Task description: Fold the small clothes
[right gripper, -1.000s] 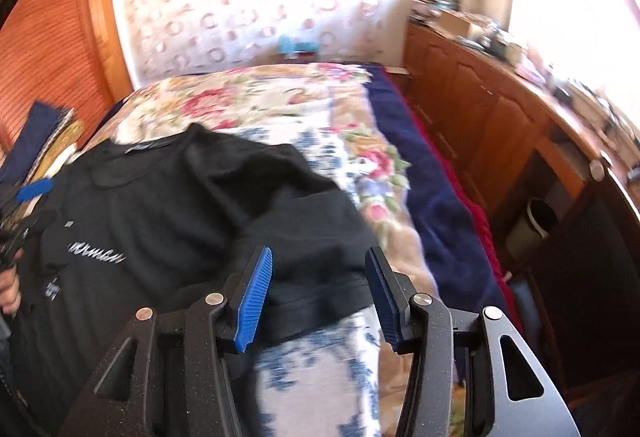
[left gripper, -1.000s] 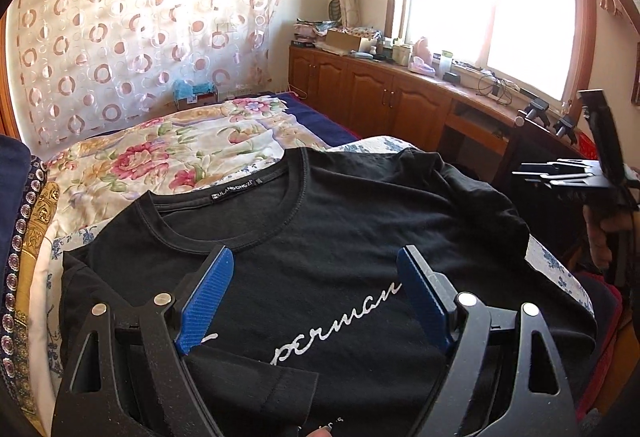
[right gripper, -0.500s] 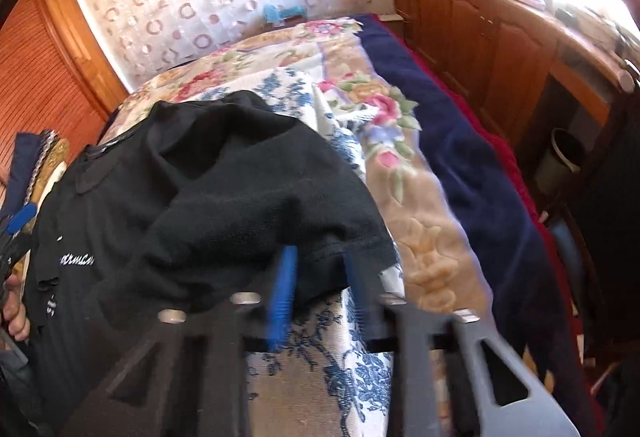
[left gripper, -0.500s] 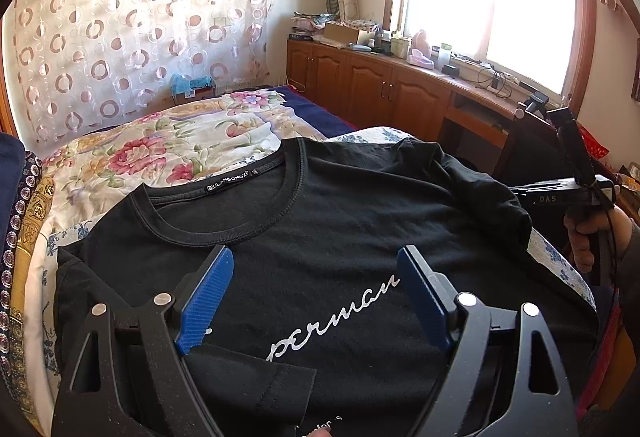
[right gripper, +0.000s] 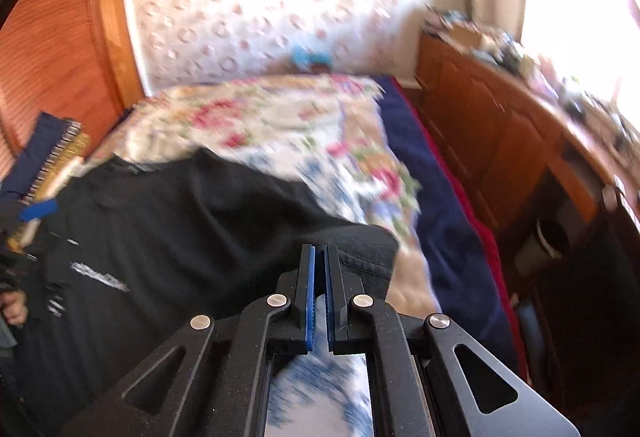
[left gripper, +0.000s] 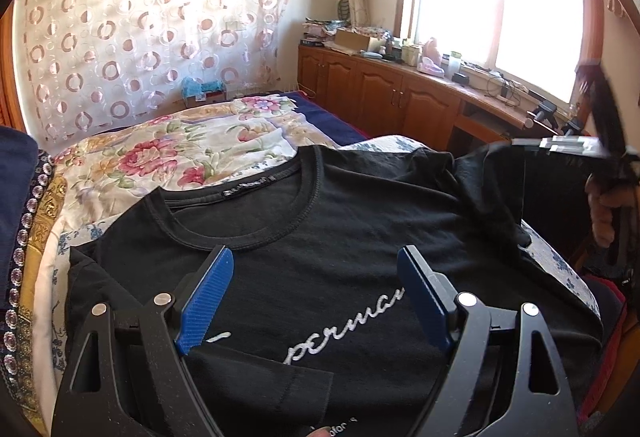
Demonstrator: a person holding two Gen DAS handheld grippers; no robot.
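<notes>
A black T-shirt [left gripper: 360,221] with white script lies face up on the bed. My left gripper [left gripper: 316,257] hovers open over its chest, nothing between the blue pads. One sleeve [left gripper: 256,385] lies folded inward under that gripper. In the right wrist view my right gripper [right gripper: 318,251] is closing, its pads pinched on the hem of the other sleeve [right gripper: 360,249]. In the left wrist view the right gripper [left gripper: 532,153] holds that sleeve lifted off the bed at the far right, with a hand [left gripper: 604,209] behind it.
A floral bedspread [left gripper: 168,157] covers the bed beyond the collar, with a dark blue blanket [right gripper: 440,217] along its edge. Wooden cabinets [left gripper: 392,97] with clutter on top run under the window. A stack of folded cloth [left gripper: 24,221] sits at the left.
The right gripper's jaws went from wide open to pinched on the sleeve hem, and the sleeve has risen off the bed. The left gripper stayed put and open.
</notes>
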